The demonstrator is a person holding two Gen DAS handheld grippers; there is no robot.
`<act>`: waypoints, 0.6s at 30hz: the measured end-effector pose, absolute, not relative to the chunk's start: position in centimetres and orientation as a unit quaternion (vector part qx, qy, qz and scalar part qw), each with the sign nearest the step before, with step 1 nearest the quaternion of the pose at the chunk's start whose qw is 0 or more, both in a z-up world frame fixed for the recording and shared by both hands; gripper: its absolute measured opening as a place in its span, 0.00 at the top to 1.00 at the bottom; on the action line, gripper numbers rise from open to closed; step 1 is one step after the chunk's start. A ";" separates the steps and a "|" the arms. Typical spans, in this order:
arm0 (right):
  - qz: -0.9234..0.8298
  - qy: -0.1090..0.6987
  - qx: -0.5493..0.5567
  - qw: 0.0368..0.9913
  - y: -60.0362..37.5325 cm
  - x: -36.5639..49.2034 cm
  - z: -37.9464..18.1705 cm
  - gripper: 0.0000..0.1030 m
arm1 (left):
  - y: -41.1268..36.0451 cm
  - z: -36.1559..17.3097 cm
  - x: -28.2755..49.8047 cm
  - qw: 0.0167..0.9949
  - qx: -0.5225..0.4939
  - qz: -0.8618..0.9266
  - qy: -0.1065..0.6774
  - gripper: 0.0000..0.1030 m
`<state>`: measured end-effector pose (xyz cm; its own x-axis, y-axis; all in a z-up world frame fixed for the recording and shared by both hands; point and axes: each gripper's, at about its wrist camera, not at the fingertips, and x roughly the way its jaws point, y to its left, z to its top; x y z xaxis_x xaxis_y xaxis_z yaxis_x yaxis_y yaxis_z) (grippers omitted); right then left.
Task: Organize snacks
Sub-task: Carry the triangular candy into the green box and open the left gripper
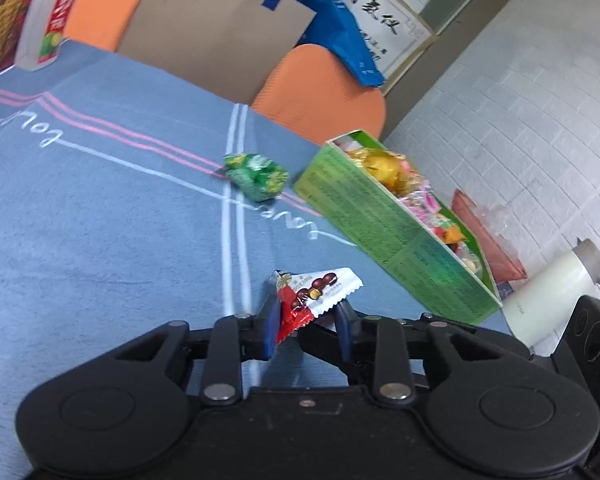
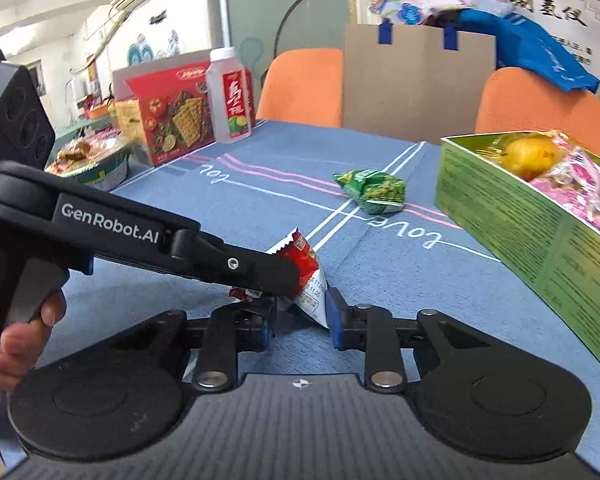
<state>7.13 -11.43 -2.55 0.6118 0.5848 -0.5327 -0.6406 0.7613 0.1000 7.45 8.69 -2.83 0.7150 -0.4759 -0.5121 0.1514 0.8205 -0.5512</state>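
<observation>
My left gripper is shut on a red-and-white chocolate snack packet, held just above the blue tablecloth. In the right wrist view the same packet sits in the left gripper's black fingers, which reach in from the left. My right gripper is open, its blue pads on either side of the packet's lower end, not closed on it. A green pea snack packet lies further out on the cloth. A green box full of snacks stands at the right.
A red cracker box, a white drink bottle and a foil tray of snacks stand at the far left. Two orange chairs and a cardboard bag are behind the table. A white kettle is beside the green box.
</observation>
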 end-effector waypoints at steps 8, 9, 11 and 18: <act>0.287 0.214 -0.018 0.933 -16.2 5.4 0.1 0.59 | 3.4 1.3 8.8 0.900 -0.209 -0.237 0.300 0.21; 0.278 0.206 -0.011 0.938 -17.0 5.4 0.5 0.59 | 2.6 1.7 9.2 0.899 -0.206 -0.246 0.297 0.21; 0.258 0.191 -0.001 0.947 -18.7 5.4 1.2 0.59 | 0.6 2.6 9.9 0.899 -0.197 -0.265 0.290 0.21; 0.189 0.155 0.024 0.969 -24.1 6.1 2.4 0.59 | -6.1 4.7 12.6 0.893 -0.148 -0.317 0.284 0.21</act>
